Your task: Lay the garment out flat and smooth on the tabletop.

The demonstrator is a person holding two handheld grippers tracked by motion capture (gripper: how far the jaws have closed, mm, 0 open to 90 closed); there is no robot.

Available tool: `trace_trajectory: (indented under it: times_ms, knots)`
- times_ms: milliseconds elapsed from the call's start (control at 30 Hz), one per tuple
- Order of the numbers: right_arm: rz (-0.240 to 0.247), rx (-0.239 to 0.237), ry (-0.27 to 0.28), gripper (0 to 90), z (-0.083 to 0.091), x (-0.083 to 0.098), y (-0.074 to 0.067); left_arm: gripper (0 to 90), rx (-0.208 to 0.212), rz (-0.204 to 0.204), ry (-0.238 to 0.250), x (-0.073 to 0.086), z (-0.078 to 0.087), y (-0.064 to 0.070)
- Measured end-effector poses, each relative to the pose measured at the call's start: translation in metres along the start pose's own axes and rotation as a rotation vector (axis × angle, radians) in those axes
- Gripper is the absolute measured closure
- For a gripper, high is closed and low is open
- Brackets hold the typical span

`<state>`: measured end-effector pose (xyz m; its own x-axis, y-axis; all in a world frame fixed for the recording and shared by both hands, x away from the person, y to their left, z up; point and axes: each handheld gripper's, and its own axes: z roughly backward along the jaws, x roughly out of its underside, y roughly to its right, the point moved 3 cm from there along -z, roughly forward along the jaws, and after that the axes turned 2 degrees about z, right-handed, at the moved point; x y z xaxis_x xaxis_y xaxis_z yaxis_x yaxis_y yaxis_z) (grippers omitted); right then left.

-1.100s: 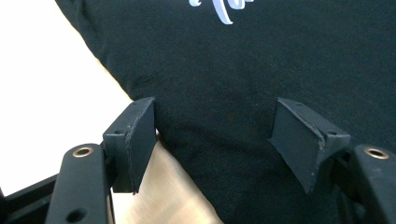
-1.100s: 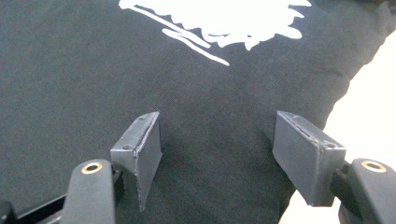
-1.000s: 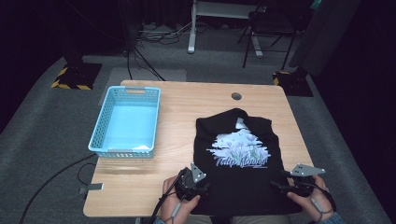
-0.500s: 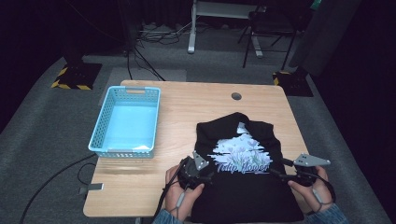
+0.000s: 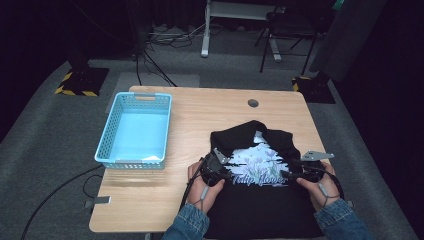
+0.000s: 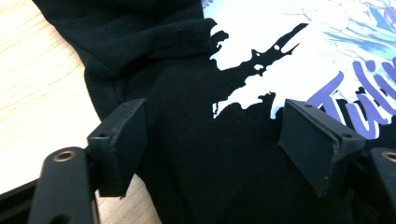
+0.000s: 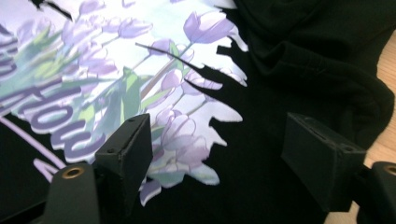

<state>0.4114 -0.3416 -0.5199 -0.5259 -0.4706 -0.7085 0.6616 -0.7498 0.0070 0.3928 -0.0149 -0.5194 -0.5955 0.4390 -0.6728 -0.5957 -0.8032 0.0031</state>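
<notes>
A black T-shirt (image 5: 260,210) with a pale tulip print (image 5: 257,162) lies on the right half of the wooden table (image 5: 200,110), its top part rumpled. My left gripper (image 5: 225,171) rests at the print's left edge and my right gripper (image 5: 296,175) at its right edge, each held in a hand. In the left gripper view the jaws (image 6: 224,126) stand wide over black cloth (image 6: 196,177), pinching nothing. The right gripper's jaws (image 7: 219,140) stand wide over the tulips and black cloth (image 7: 280,93). Both pairs of jaws have just been opening.
A light blue plastic basket (image 5: 132,132) stands on the table's left half. A round cable hole (image 5: 253,103) sits near the far edge. Beyond the table are a chair, desk legs and cables on the grey floor.
Both hands moved away from the person, from the shirt's lower corners up to the sides of the print. The shirt's lower part now lies spread to the near table edge.
</notes>
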Motion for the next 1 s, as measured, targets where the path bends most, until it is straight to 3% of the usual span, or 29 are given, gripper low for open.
trace_trajectory:
  times_ms: [167,300,567,767,800,833,933,1000]
  knots:
    - [0.017,0.007,-0.012,27.5,0.008,0.007,-0.009,26.7,0.012,-0.017,-0.022,0.007,0.009,0.010]
    - [0.019,0.004,-0.002,27.5,0.018,0.019,-0.019,27.4,0.031,-0.030,0.004,0.020,0.017,0.020]
    - [0.031,-0.008,-0.010,27.5,0.042,0.042,-0.044,27.3,0.054,-0.075,0.012,0.044,0.038,0.044]
    - [0.032,-0.008,-0.011,27.5,0.044,0.044,-0.047,27.3,0.054,-0.075,0.012,0.044,0.038,0.044]
    - [0.032,-0.008,-0.011,27.5,0.044,0.044,-0.047,27.3,0.080,-0.099,-0.008,0.061,0.055,0.061]
    - [0.044,-0.016,-0.023,28.0,0.059,0.057,-0.065,27.3,0.084,-0.108,-0.017,0.062,0.058,0.064]
    - [0.074,-0.018,-0.029,31.6,0.066,0.057,-0.069,29.1,0.074,-0.125,-0.037,0.062,0.068,0.068]
    - [0.075,-0.005,0.012,31.6,0.069,0.052,-0.068,28.7,0.071,-0.115,-0.003,0.057,0.073,0.067]
